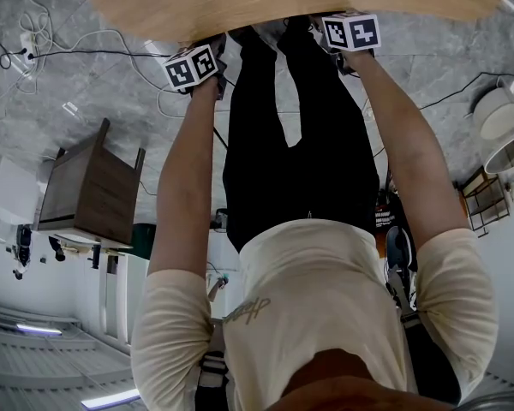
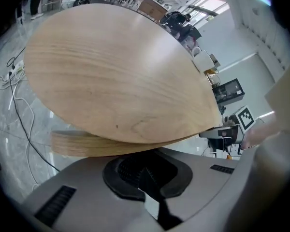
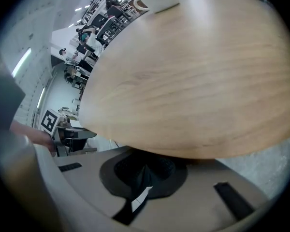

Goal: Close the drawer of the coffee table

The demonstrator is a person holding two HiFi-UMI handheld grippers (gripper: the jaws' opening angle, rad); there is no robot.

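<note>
The round light-wood coffee table fills the top of the head view, and its top spreads wide in both gripper views. Under the top in the left gripper view, a second light-wood slab sticks out; it looks like the drawer front. My left gripper is at the table's near edge, its jaws shut, empty and right against that slab. My right gripper is at the same edge further right. Its jaws are shut just under the tabletop; whether they touch it is hidden.
A dark wooden side cabinet stands on the grey marble floor to the left. Cables trail across the floor near the table. A white round stool and a wire rack are at the right. The person's legs stand between the grippers.
</note>
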